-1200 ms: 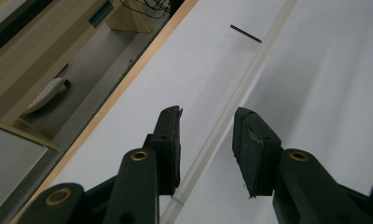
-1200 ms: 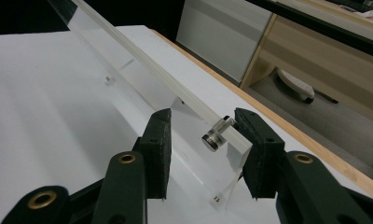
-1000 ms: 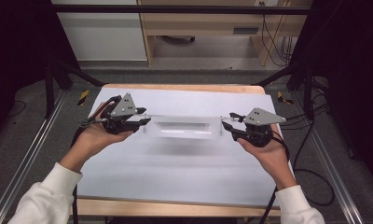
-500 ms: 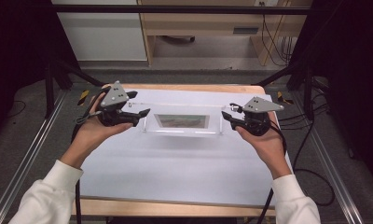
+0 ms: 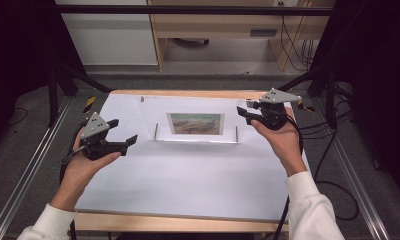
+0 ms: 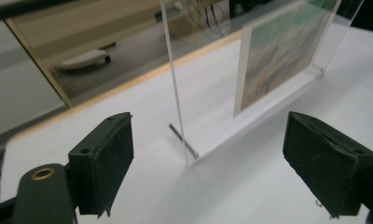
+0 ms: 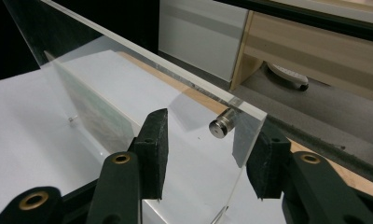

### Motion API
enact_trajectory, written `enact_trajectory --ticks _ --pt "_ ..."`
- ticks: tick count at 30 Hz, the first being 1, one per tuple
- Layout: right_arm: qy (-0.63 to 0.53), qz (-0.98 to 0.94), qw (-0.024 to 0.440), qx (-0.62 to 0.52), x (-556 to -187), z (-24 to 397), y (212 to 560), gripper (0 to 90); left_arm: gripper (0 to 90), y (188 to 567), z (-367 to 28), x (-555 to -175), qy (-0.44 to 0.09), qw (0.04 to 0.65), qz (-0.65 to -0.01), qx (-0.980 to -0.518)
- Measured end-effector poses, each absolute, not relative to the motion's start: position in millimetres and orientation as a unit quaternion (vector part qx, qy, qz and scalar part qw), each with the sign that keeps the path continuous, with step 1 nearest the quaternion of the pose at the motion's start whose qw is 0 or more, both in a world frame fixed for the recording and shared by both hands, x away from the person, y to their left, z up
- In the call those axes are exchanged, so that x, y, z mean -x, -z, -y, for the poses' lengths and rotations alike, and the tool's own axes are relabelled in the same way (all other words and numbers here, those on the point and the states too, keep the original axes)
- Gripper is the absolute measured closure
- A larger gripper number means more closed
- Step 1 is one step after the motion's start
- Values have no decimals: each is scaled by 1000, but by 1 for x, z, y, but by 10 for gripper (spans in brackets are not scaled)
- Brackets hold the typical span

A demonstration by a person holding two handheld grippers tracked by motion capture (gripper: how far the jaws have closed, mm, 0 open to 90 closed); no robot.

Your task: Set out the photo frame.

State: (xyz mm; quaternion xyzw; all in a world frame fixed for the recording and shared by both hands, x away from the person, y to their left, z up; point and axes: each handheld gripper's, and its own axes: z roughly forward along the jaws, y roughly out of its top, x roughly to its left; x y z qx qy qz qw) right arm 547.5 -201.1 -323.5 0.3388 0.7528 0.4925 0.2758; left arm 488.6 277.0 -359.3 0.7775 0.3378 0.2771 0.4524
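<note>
We find no readable text, label, brand, number or sign anywhere. The clear acrylic picture frame (image 5: 195,125) standing on the white tabletop (image 5: 188,175) carries a painted landscape print with no lettering that we can make out.

Both forearms wear white long sleeves (image 5: 315,210) with loose cuffs. The left gripper (image 5: 119,134) and the right gripper (image 5: 242,111) are matt black, each topped by a grey three-cornered plate (image 5: 94,125) dotted with small dark screws. A black cable (image 5: 286,215) trails from each body. In the gripper views the jaws are blocky, ending in rough black pads (image 6: 105,161), with brass-coloured eyelets (image 7: 121,158) set into the arms and small round holes in the pad mounts.
</note>
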Motion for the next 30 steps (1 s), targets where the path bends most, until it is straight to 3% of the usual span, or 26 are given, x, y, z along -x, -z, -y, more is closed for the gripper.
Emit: enact_trajectory --ticks 11,30 --pt "-505 -738 254 -369 -578 202 322 532 127 422 -288 -496 -225 420 -381 -792" --pt "-525 -714 230 -402 -604 204 326 524 133 436 -291 -497 -217 400 -389 -801"
